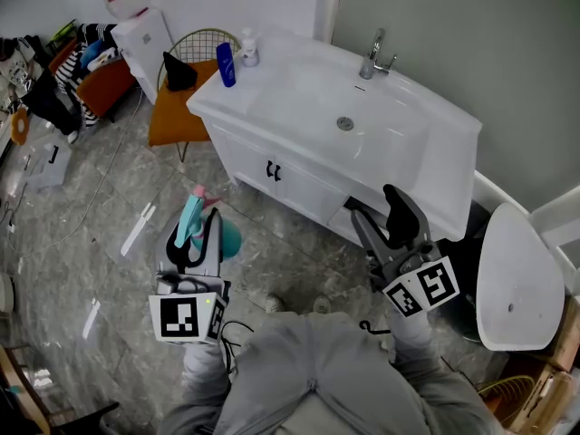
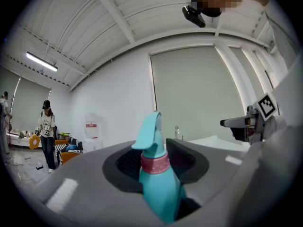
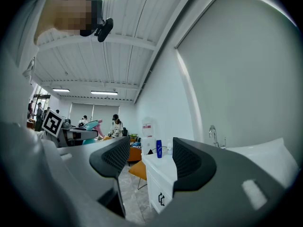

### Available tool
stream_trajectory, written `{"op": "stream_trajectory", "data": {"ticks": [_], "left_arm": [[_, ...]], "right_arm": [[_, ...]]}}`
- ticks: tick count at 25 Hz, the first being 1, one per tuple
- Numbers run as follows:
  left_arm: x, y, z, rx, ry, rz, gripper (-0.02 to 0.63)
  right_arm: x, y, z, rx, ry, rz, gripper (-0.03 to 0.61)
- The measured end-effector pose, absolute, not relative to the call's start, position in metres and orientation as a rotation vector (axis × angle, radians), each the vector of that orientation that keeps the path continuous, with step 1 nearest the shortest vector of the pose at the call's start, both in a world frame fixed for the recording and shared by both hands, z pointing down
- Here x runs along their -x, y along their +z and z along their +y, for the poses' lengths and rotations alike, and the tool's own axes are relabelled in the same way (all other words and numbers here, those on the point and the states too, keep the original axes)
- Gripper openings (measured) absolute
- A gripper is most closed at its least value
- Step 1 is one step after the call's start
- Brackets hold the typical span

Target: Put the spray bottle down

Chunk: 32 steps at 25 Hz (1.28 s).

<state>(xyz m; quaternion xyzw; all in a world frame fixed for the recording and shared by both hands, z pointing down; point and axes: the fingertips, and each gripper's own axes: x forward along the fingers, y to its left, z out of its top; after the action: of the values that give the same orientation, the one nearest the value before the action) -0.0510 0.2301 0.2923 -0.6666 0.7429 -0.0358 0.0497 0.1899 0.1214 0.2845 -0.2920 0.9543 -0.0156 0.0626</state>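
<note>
- Fingers of the left gripper clench the teal spray bottle by its body, in the air in front of the white sink cabinet.
- Right gripper hangs just before the cabinet's front, jaws apart with nothing between them.
- Blue bottle stands on the cabinet's left corner.

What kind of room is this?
Probably a washroom corner set up inside a big hall: a white sink cabinet with a faucet, a blue bottle on its counter, and a water dispenser nearby.
</note>
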Motion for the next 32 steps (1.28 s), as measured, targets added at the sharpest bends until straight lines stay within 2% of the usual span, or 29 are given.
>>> {"op": "stream_trajectory", "data": {"ticks": [32], "left_arm": [[0.112,0.311,0.204,2.174,-0.097,2.148,0.199]], "right_arm": [[-0.142,0.294,0.121,1.089,-0.056,2.808,0.281]]}}
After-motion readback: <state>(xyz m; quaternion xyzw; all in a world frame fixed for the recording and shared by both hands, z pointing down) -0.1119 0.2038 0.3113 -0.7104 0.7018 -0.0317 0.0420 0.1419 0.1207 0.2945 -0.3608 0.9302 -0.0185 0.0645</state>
